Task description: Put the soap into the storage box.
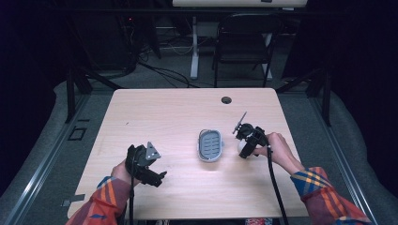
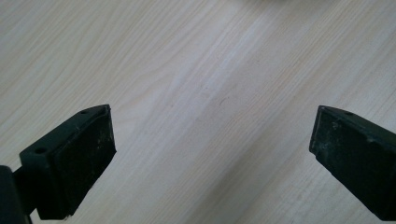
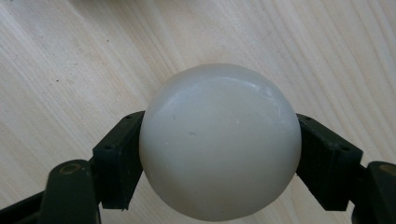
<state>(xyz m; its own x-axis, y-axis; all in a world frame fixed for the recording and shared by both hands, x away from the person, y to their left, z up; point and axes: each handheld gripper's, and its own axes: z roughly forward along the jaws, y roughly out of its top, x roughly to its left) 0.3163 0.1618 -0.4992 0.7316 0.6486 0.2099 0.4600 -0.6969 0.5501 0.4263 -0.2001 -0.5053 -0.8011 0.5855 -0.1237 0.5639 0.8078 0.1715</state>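
Note:
A grey oval soap dish [image 1: 210, 145] lies on the light wooden table [image 1: 178, 112], a little right of the middle. Just to its right my right gripper [image 1: 242, 149] is shut on a white rounded lump [image 1: 241, 146] that looks like a bar of soap. In the right gripper view the white lump [image 3: 219, 140] bulges between the two black jaws of the right gripper [image 3: 219, 154], whose pads press on its sides, with wood grain behind it. My left gripper [image 1: 158, 178] rests near the front left of the table. Its jaws stand wide apart over bare wood, so the left gripper [image 2: 212, 135] is open and holds nothing.
A round cable hole [image 1: 226, 100] sits near the table's far edge. Beyond the table stand a dark folding chair [image 1: 244, 42] and a white desk leg [image 1: 194, 47]. Cables trail from both grippers toward the front edge.

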